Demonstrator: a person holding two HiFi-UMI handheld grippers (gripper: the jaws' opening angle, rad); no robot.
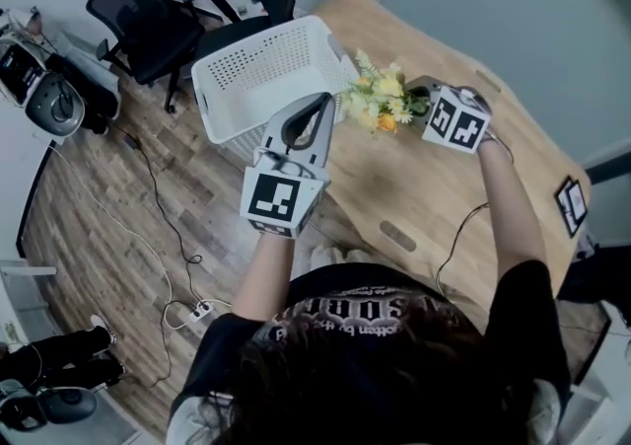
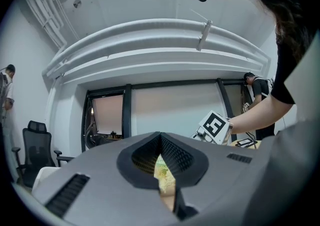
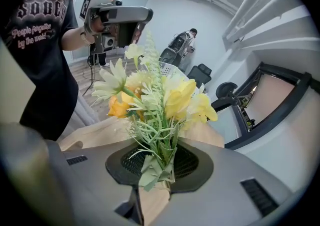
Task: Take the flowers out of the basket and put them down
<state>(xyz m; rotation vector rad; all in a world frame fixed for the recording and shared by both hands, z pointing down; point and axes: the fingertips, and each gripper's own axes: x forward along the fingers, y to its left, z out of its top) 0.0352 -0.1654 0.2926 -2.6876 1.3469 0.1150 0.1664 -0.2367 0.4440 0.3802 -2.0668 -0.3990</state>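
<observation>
The right gripper [image 3: 159, 172] fills the bottom of the frame. Its two grey jaws are clamped on the green stems of a bunch of flowers [image 3: 160, 97]. Yellow, cream and orange blooms with green sprigs rise straight ahead of the jaws. Beneath and just ahead of the gripper lies a light wooden table [image 3: 95, 135]. To the left, a person in a black printed T-shirt [image 3: 35, 44] holds the left gripper [image 3: 142, 15] raised above the blooms. Behind the flowers a bit of a white perforated basket [image 3: 172, 71] peeks out. Farther ahead to the right stands a black office chair [image 3: 202, 74], with another person [image 3: 189, 37] well beyond it.
</observation>
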